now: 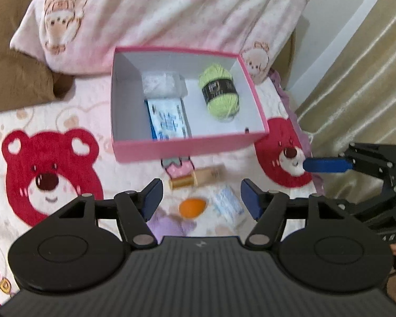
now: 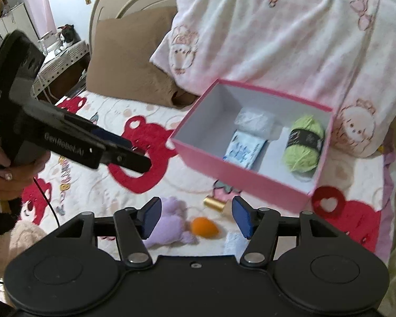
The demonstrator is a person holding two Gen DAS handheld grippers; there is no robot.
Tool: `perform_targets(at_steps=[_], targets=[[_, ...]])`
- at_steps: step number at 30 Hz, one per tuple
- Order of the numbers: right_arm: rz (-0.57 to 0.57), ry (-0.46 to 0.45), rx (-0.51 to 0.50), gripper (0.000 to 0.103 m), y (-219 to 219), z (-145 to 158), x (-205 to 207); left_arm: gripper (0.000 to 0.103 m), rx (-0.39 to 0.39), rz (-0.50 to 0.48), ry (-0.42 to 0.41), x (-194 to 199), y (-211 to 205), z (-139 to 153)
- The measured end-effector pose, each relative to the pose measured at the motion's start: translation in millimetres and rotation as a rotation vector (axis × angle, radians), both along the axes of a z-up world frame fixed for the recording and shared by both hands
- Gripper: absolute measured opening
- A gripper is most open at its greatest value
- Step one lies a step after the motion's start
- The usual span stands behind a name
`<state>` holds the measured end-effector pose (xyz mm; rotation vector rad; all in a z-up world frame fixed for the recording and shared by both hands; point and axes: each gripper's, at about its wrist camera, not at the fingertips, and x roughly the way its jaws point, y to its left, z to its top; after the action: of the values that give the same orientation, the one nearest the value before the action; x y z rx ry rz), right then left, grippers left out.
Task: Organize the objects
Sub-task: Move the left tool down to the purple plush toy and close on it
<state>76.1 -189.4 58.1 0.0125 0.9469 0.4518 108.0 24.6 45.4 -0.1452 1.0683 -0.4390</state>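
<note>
Fingers [image 1: 153,198] of both grippers apart (holding nothing), orange egg [image 1: 192,207] just beyond, between them.

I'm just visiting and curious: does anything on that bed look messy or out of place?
Yes: an orange egg-shaped sponge, a gold spool, a purple plush and a blue-white packet lie loose outside the pink box.

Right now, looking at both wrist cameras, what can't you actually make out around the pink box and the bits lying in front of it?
- Purple plush: left wrist view, lower part hidden behind the left gripper.
- White packet: right wrist view, mostly covered by the right gripper.
- Print on the blue-and-white packet in the pink box: blurred.
- Yarn label: too small to read.
</note>
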Motion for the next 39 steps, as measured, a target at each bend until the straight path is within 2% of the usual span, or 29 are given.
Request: perform_targets(at_steps=[6, 11, 13, 18, 23, 27, 30, 34, 37, 39], targets=[[0.04, 0.079, 0.061, 0.073, 15.4, -13.4, -7.4, 0.065, -0.008, -0.015, 0.027, -19.8, 5.6, -21.6], [0.062, 0.157, 0.082, 0.074, 30.4, -40.4, -3.9, 0.065, -0.011, 0.003, 0.036, -24.0, 12.7, -48.7], [0.067, 0.181, 0.104, 0.074, 35.5, -54.0, -1.6, 0.065, -0.004, 0.004, 0.04, -21.8, 15.1, -61.0], [0.022, 0.326, 0.233, 0.074, 48.4, -106.0, 13.6, 0.065, 0.015, 0.025, 0.079, -9.3, 24.1, -96.6], [-0.05, 0.385, 0.296, 0.074, 58.9, -146.7, 22.5, 0.064, 0.023, 0.053, 0.079, 1.9, 39.8, -129.5], [-0.092, 0.437, 0.297, 0.074, 67.0, -177.0, 24.5, 0.064, 0.047, 0.075, 0.072, 13.2, 50.0, -157.7], [-0.133, 0.476, 0.299, 0.075, 72.2, -202.0, 24.4, 0.063, 0.038, 0.088, 0.116, 21.6, 55.3, -180.4], [-0.149, 0.451, 0.281, 0.074, 80.3, -216.8, 22.6, 0.063, -0.005, 0.071, 0.098, 24.9, 55.5, -194.5], [-0.141, 0.397, 0.247, 0.074, 88.1, -220.4, 19.5, 0.063, -0.033, 0.047, 0.074, 26.6, 51.9, -200.4], [-0.138, 0.333, 0.211, 0.074, 92.8, -220.3, 17.3, 0.063, -0.019, 0.03, 0.054, 28.1, 46.9, -205.2]])
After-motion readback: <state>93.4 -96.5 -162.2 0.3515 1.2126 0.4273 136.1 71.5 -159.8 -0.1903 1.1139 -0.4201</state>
